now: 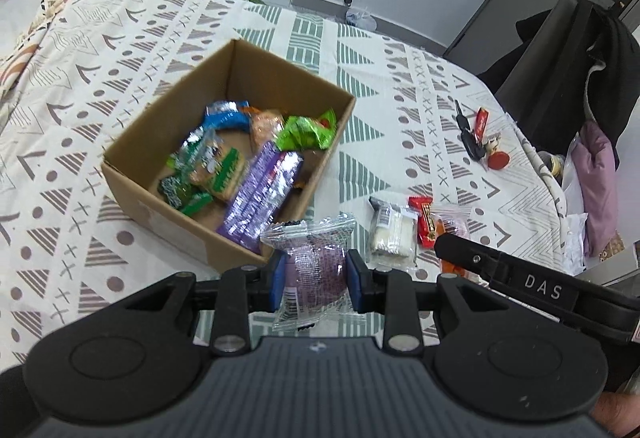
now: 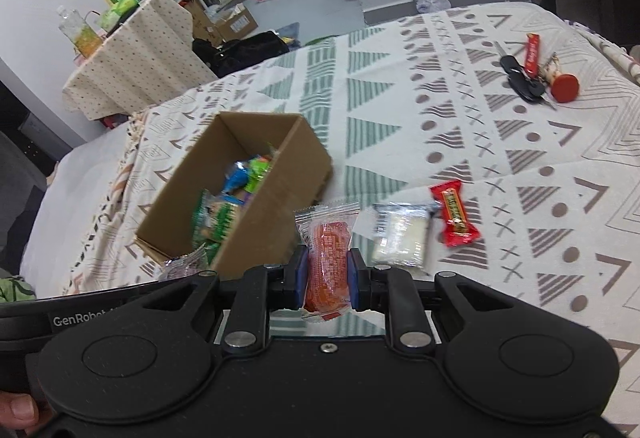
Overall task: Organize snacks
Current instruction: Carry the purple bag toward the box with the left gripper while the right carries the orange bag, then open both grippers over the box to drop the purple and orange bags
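An open cardboard box (image 1: pixel 132 173) (image 2: pixel 276 193) sits on the patterned cloth and holds several wrapped snacks, among them a purple bar (image 1: pixel 260 193) and a green packet (image 1: pixel 306 129). My left gripper (image 1: pixel 316 278) is shut on a purple snack in clear wrap (image 1: pixel 316 262), just short of the box's near corner. My right gripper (image 2: pixel 328 278) is shut on an orange snack in clear wrap (image 2: pixel 330 258), to the right of the box. A white wafer packet (image 1: pixel 394 232) (image 2: pixel 402 238) and a red candy (image 1: pixel 426 222) (image 2: pixel 454 215) lie on the cloth beside them.
Black keys with a red tag and a red round charm (image 1: pixel 478 135) (image 2: pixel 532 73) lie further right on the table cloth (image 1: pixel 100 57) (image 2: pixel 400 89). A dark coat hangs on a chair (image 1: pixel 580 77) at the right edge. A side table with bottles (image 2: pixel 120 37) stands beyond on the left.
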{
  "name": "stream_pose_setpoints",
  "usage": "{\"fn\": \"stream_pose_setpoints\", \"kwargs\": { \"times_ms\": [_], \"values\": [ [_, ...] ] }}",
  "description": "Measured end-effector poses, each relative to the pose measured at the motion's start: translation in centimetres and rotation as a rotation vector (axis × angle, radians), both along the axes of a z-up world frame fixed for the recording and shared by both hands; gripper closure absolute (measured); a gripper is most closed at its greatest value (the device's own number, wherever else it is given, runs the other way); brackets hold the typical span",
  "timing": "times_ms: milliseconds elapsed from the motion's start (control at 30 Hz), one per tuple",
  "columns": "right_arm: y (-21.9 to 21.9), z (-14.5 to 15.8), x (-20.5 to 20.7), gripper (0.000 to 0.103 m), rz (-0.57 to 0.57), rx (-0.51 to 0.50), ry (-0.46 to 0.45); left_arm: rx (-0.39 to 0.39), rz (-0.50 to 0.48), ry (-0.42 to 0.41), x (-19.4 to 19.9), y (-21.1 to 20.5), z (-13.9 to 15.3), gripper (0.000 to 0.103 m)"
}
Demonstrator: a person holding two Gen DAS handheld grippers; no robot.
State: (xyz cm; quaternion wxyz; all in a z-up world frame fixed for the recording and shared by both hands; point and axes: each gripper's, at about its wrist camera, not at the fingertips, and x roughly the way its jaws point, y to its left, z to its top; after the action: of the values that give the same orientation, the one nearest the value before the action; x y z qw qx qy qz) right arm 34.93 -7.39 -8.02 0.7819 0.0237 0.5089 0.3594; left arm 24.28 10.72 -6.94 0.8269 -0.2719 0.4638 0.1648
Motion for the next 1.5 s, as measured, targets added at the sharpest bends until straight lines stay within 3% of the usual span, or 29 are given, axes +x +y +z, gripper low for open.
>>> {"fn": "stream_pose_setpoints", "kwargs": {
  "times_ms": [567,900,1333,1433,1500],
  "values": [
    [5.5,1.1,-1.4,0.083,-0.002,0.061,0.014,0.013,0.011,-0.036,-0.5,7.1,1.9,0.073],
    [8.6,0.6,-1.1,0.083,0.007,0.072,0.043,0.017,0.031,-0.036,0.6,10.9,1.6,0.073],
    [12.2,-0.7,-1.2,0.082,0.051,0.071,0.094,-0.011,0.075,0.025,1.0,13.7,0.0,0.068],
    [12.8,-0.9,-1.6,0.072,0.075,0.093,0.122,-0.01,0.082,0.032,0.6,13.9,0.1,0.059],
    [12.9,-0.7,-1.9,0.064,0.078,0.085,0.109,-0.008,0.091,0.036,0.4,14.0,0.1,0.047]
  ]
}}
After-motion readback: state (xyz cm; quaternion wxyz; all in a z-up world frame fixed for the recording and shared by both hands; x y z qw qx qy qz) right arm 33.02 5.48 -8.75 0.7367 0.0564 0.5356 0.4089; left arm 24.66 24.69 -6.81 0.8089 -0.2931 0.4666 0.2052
